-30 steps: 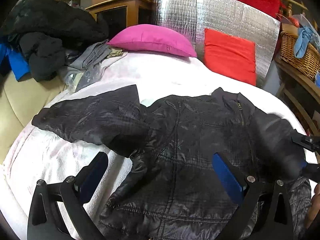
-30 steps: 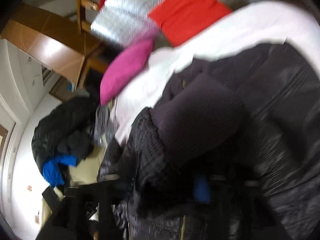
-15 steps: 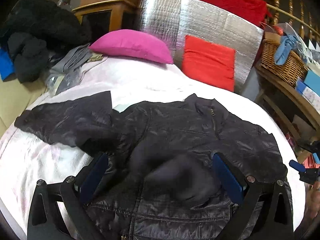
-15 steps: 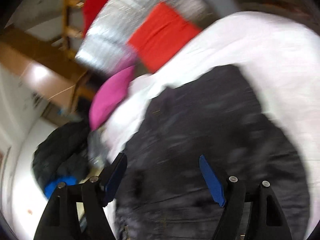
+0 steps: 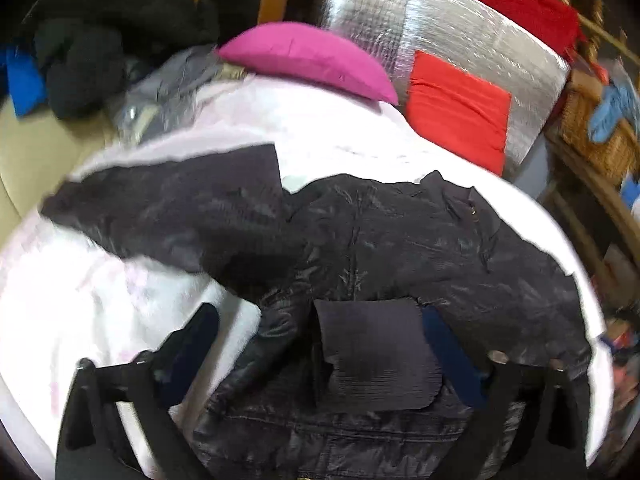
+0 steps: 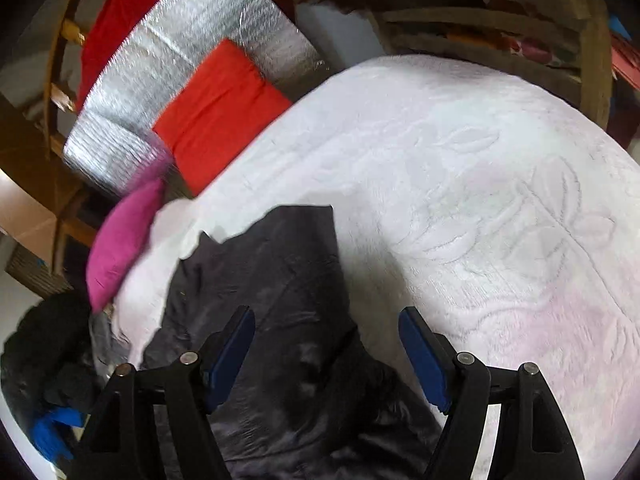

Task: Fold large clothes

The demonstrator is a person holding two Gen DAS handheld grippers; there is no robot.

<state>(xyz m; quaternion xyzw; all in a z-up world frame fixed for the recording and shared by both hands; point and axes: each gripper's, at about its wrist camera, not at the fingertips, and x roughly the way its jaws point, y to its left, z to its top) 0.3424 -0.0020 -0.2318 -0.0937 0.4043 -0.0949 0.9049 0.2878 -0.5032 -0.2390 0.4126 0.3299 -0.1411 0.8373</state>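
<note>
A black quilted jacket point(image 5: 400, 248) lies front up on the white bed cover point(image 5: 80, 304). One sleeve point(image 5: 172, 204) is spread out to the left. The other sleeve is folded across the chest, and its knit cuff point(image 5: 376, 360) lies flat between the fingers of my left gripper point(image 5: 320, 348). That gripper's jaws are closing, and the pads stand clear of the cloth. In the right wrist view my right gripper point(image 6: 326, 352) hangs open over the jacket's point(image 6: 272, 280) edge, holding nothing, with bare cover point(image 6: 480, 200) to its right.
A pink pillow point(image 5: 308, 56), a red cushion point(image 5: 456, 108) and a silver foil panel point(image 5: 440, 28) stand at the head of the bed. Dark clothes point(image 5: 88, 40) are piled at the far left. A wicker basket point(image 5: 600, 140) sits on wooden shelving at the right.
The far sleeve was carried over and now lies flat across the jacket's front. My right gripper has swung out to the jacket's side edge. My left gripper's fingers have drawn slightly closer together.
</note>
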